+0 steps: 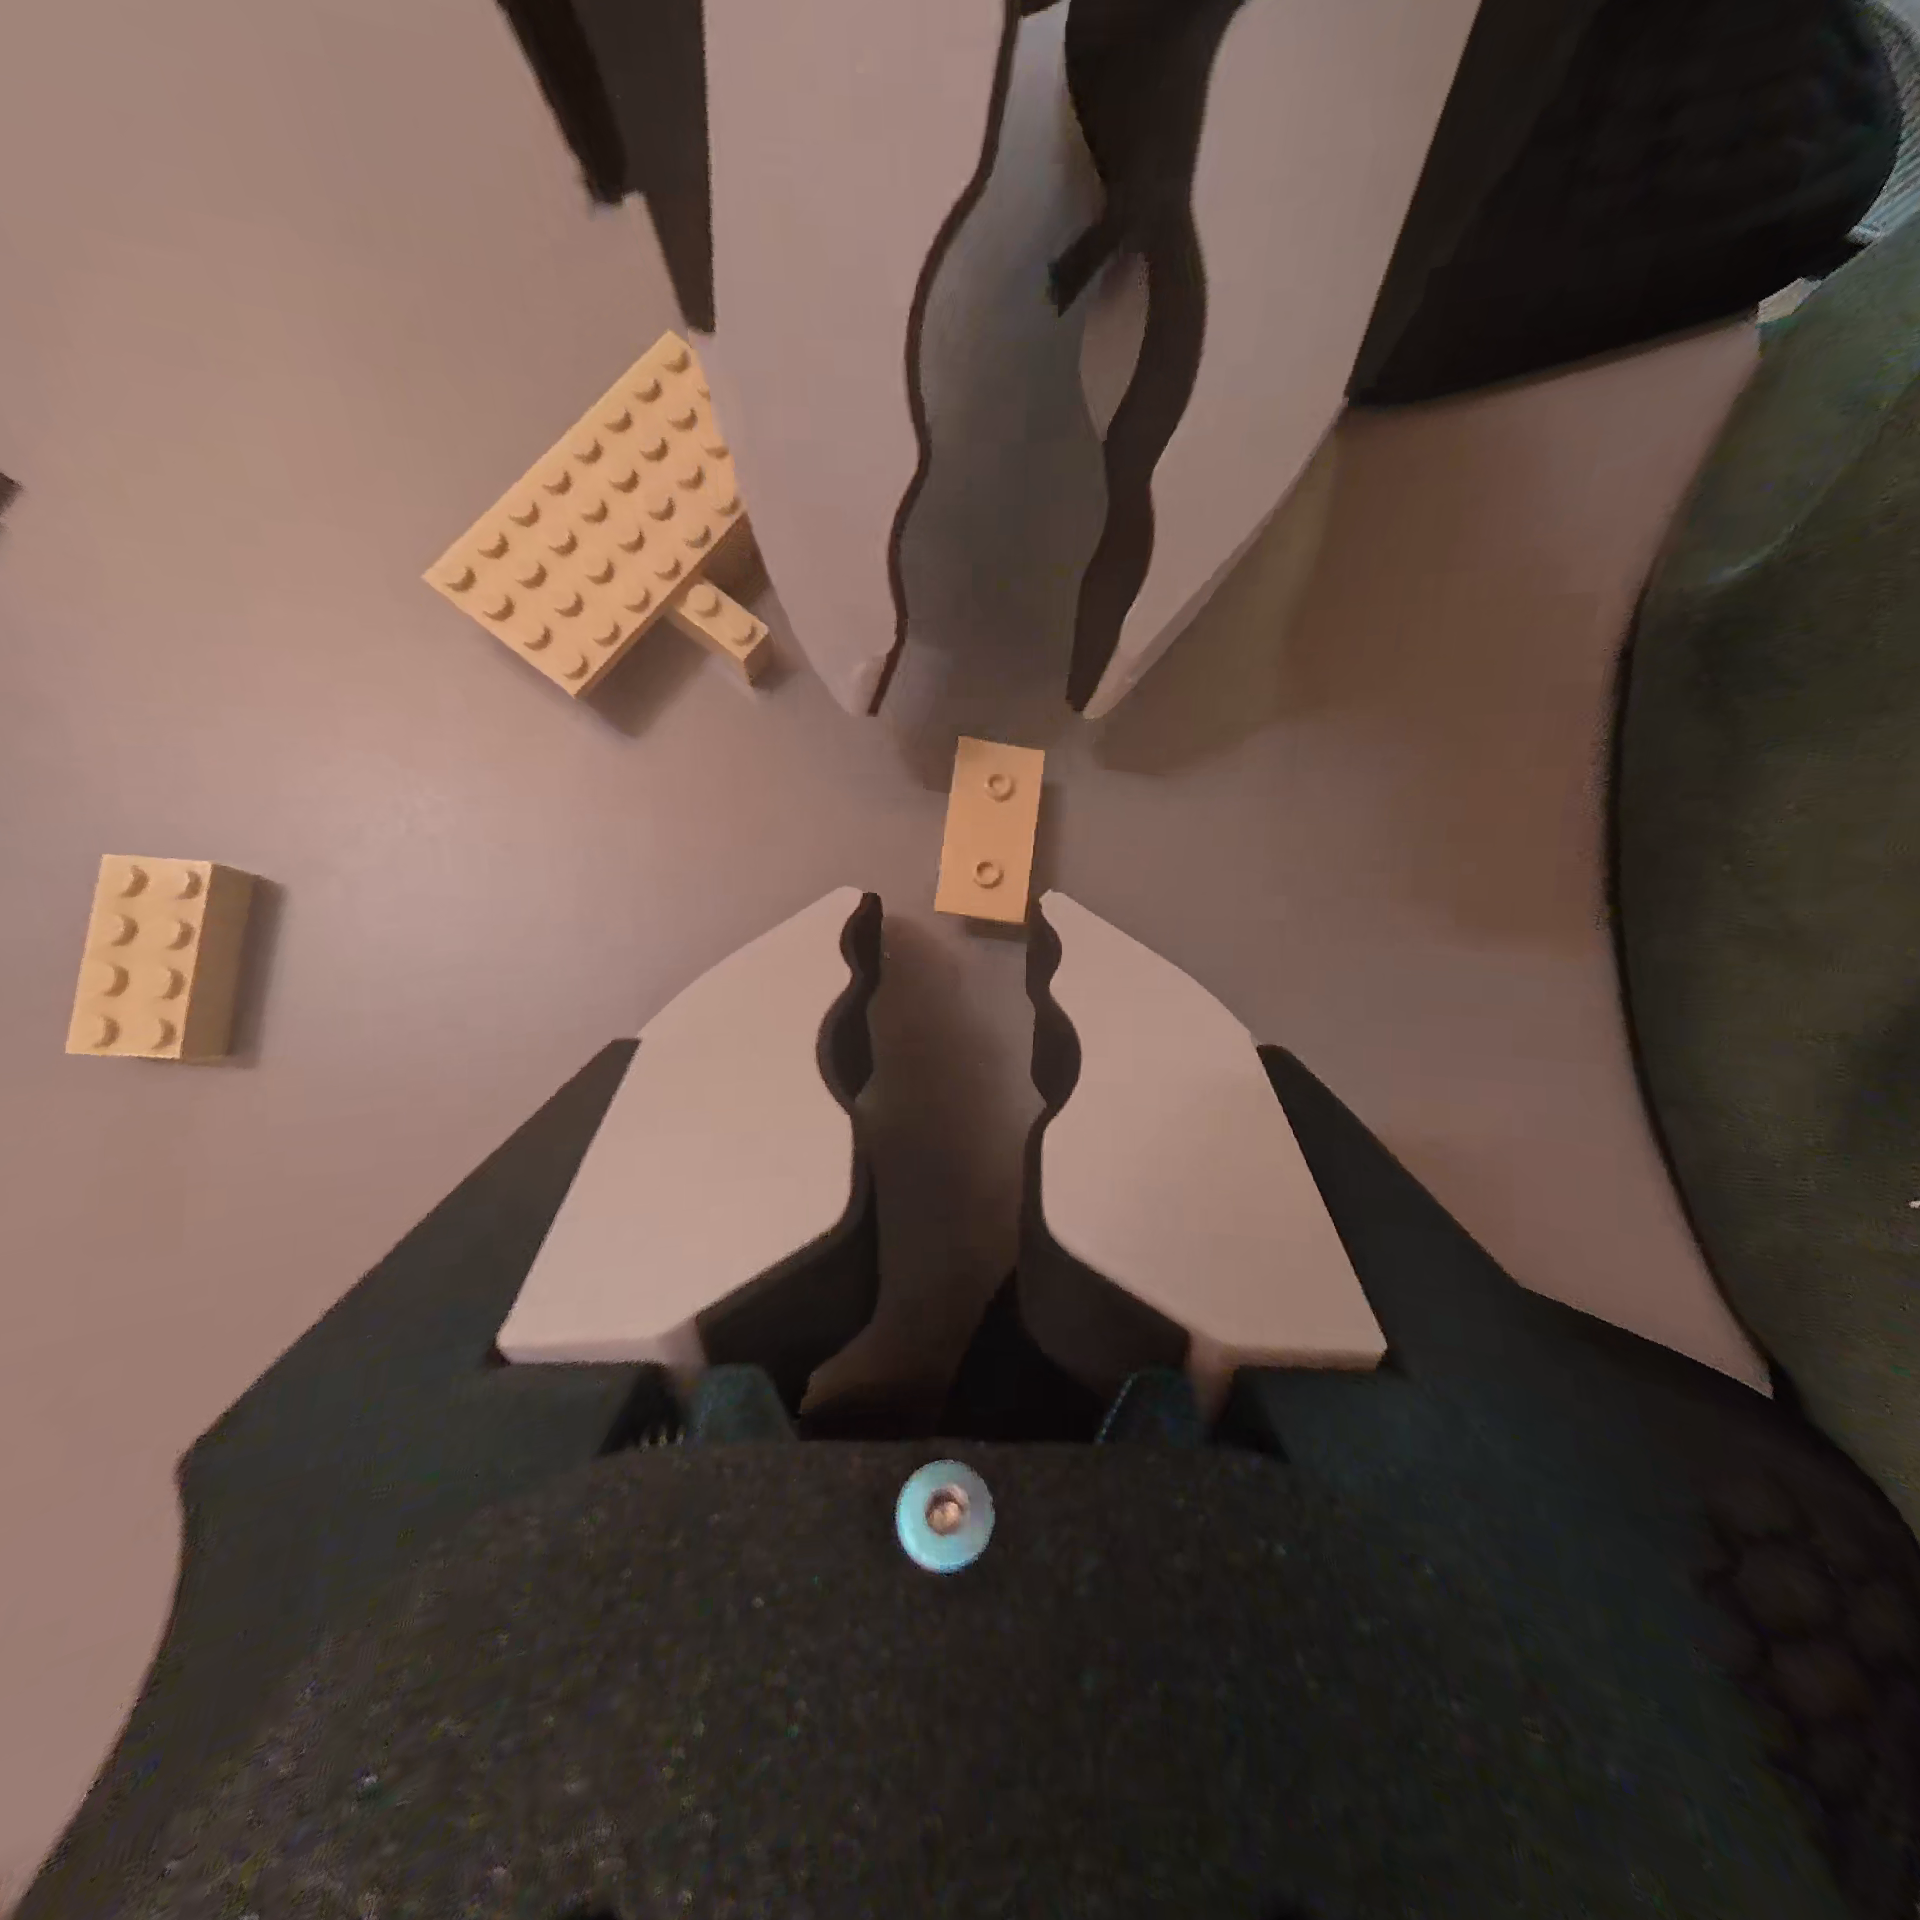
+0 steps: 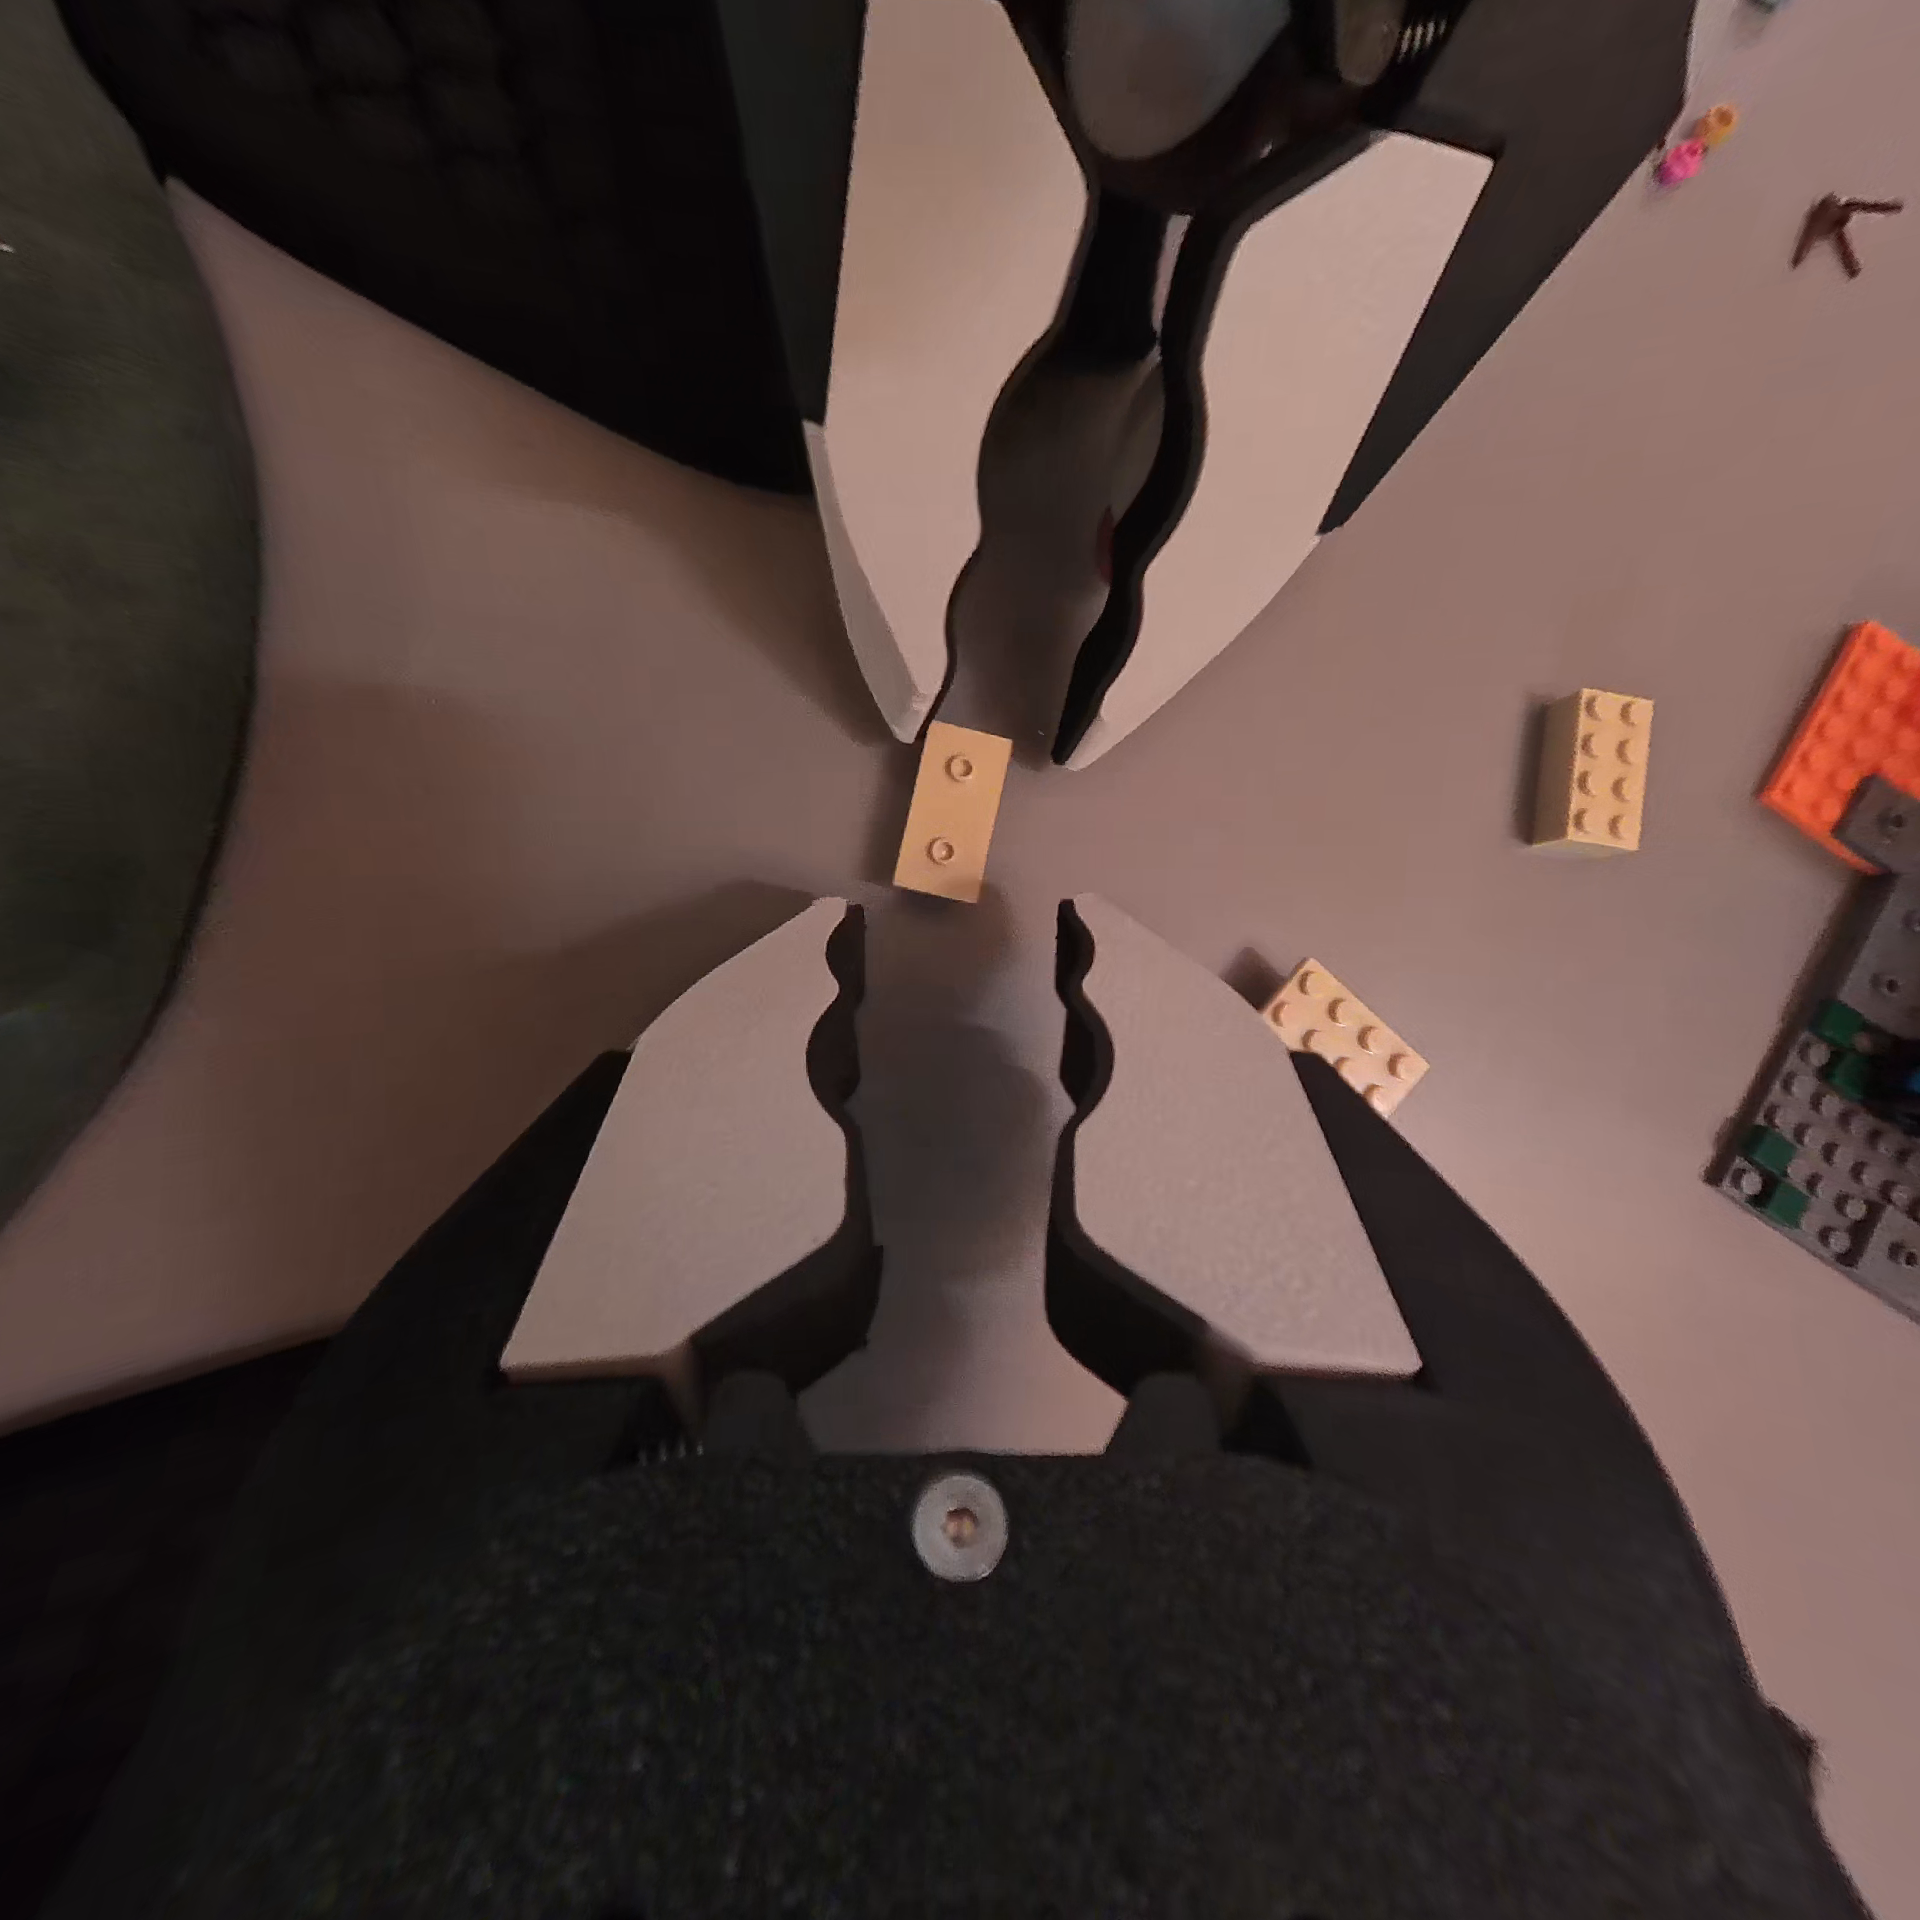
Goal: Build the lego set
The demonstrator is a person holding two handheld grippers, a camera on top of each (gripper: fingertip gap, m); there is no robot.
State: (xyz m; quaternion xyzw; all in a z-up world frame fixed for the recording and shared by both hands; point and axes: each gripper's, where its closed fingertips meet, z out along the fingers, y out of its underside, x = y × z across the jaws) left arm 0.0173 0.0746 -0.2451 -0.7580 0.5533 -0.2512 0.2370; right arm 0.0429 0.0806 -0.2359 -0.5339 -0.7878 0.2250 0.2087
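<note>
A small tan plate with two studs point(image 1: 989, 826) lies flat on the pale table, between the tips of both grippers. My left gripper point(image 1: 956, 909) is open and empty, its tips just short of the plate's near end. My right gripper point(image 1: 977, 709) reaches in from the top of that view, open, its tips at the plate's far end. In the right wrist view the same plate point(image 2: 951, 810) lies just past my open right gripper point(image 2: 958, 906), slightly left of its gap. The left gripper point(image 2: 992, 740) stands opposite, open, one tip close to or touching the plate.
A large tan plate point(image 1: 603, 509) with a small tan brick point(image 1: 722, 623) at its edge and a tan 2x4 brick point(image 1: 156, 956) lie left. The right wrist view shows two tan bricks point(image 2: 1590, 769) point(image 2: 1340, 1029), an orange plate point(image 2: 1860, 738) and a grey baseplate point(image 2: 1849, 1122). A dark green rounded object point(image 1: 1766, 831) borders the table. The grey baseplate point(image 2: 1849, 1122) is about equally far from each gripper, around 20 cm.
</note>
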